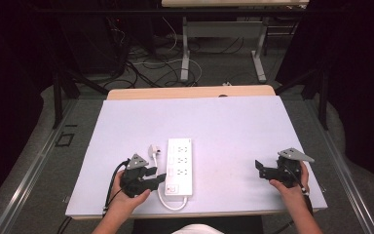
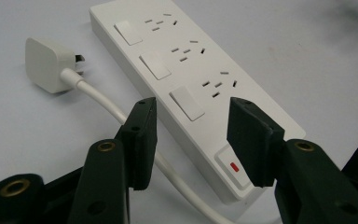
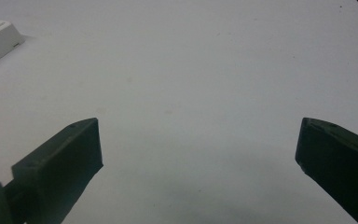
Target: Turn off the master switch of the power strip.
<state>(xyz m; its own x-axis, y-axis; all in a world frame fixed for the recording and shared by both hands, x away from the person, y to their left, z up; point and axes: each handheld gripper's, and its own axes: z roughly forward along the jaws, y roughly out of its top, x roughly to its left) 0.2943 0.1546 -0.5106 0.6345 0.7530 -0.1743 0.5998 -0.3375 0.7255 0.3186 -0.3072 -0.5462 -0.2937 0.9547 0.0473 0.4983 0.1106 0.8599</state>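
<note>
A white plastic power strip [image 1: 179,166] with three rocker switches lay mid-bench, its white square plug [image 2: 49,64] and cord just beside it on the pale bench [image 1: 233,131]. The left tongs [image 2: 191,135] stood partly spread, empty, over the strip's near end. The right tongs [image 3: 198,154] gaped wide, well apart. A good grip probably meant squaring up on the plug body, not the cord.
</note>
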